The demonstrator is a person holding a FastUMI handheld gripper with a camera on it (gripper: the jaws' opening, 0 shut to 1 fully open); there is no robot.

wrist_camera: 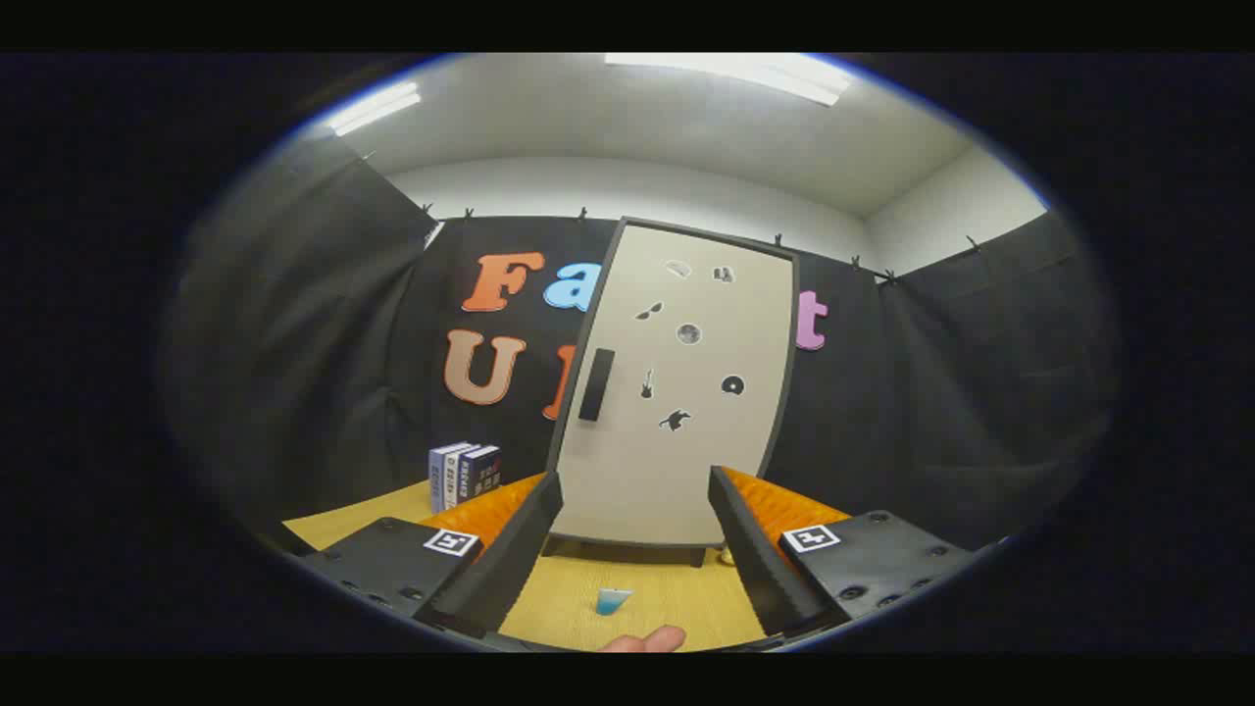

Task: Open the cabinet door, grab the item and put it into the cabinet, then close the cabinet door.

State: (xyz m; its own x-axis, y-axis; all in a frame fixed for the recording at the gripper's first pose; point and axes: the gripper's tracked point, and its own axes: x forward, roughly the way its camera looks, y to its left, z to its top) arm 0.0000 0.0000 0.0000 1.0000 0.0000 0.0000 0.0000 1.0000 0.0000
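Straight ahead of gripper, beyond fingertips: cabinet, door closed, dark handle on its left side. Fingers spread wide, nothing between them but table. Item — small blue-white object — lies on table between fingers, close to camera. Fingertip of person shows just behind it. Step in hand, by my reading: first one, door not yet opened. Next move calls for reaching forward and left to handle, closing on it, pulling. Count — one cabinet, one handle, one item, three boxes left of fingers.
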